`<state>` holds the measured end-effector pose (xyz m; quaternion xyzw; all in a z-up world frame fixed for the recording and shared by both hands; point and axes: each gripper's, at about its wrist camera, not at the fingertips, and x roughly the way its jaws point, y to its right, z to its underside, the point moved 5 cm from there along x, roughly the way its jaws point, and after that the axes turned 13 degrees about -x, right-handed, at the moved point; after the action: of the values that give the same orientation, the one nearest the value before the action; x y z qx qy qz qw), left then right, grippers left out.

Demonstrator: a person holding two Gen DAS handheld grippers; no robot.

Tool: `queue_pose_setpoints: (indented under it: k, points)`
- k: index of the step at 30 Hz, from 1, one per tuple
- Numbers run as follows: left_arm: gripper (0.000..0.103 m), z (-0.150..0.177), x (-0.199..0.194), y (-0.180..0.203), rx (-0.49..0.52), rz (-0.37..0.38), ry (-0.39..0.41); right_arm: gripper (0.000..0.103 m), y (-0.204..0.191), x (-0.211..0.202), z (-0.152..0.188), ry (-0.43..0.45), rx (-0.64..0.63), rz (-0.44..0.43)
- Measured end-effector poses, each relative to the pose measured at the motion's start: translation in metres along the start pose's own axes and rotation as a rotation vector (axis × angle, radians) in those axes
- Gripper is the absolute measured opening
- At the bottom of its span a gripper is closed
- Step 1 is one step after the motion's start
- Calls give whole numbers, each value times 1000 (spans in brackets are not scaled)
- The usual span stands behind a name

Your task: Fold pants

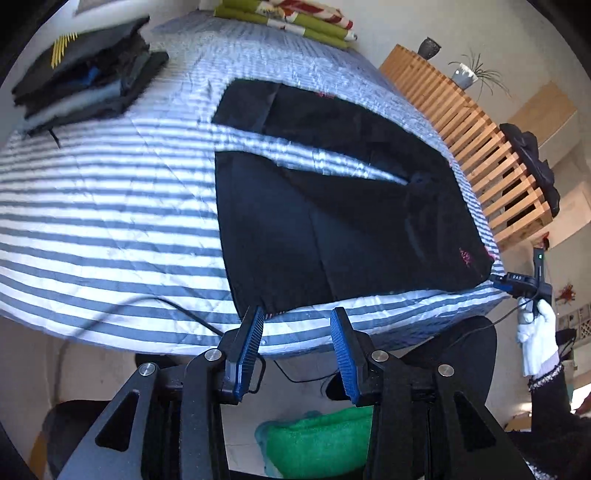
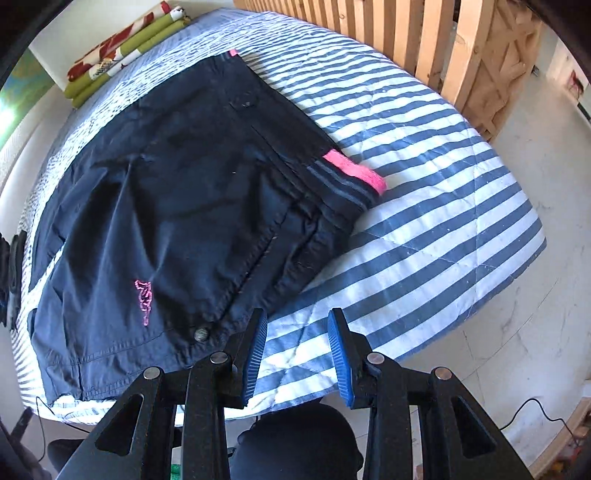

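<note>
Dark navy pants (image 1: 332,206) lie spread flat on the grey-and-white striped bed cover (image 1: 110,206), legs apart with a strip of cover between them. My left gripper (image 1: 297,314) hangs open over the bed's near edge, just off the hem of the near leg, nothing between its blue pads. In the right wrist view the pants (image 2: 177,206) show their waist end, with a pink waistband lining (image 2: 356,171), a pink embroidered logo (image 2: 143,301) and a metal button (image 2: 201,334). My right gripper (image 2: 297,317) stands open above the striped cover, just right of the waist corner, holding nothing.
A stack of folded dark clothes (image 1: 88,81) sits on the bed's far left. Folded green-and-red fabric (image 1: 295,18) lies at the far end. A wooden slatted railing (image 1: 480,147) runs along the right side. A white-gloved hand (image 1: 539,332) holds the other gripper. Something green (image 1: 321,435) lies on the floor.
</note>
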<state>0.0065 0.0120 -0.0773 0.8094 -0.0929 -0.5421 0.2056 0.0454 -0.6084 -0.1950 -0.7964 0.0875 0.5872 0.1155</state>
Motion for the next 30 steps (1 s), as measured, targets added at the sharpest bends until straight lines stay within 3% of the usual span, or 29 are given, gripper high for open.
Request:
queue_pose_setpoints:
  k: [3,6,8,11,18,25,26,27,30]
  points:
    - [66,-1,-30,12,1,24,48,32,4,-5,0,18,16,-17]
    - [67,-6,-24,15,-43,71,16,33,2,-4,0,22,19,-36]
    - [66,-6,1,11,-83,59,-27,33,0,1,-1,15,13,-38]
    - [65,-1,47,1,-222,116,-123,33,-5,8,-2,8,20,-45]
    - [65,7,94,-8,-382,145,-170,35,-1,12,1,0,45,-59]
    - [62,3,122,-1,-355,71,-163,36,3,7,6,1,58,-68]
    - [58,-1,124,1,-345,57,-149,36,3,9,7,-3,65,-75]
    - [47,-3,125,2,-334,36,-134,37,4,11,8,-5,76,-85]
    - [43,-5,123,11,-223,-23,-114,38,7,10,11,7,103,-97]
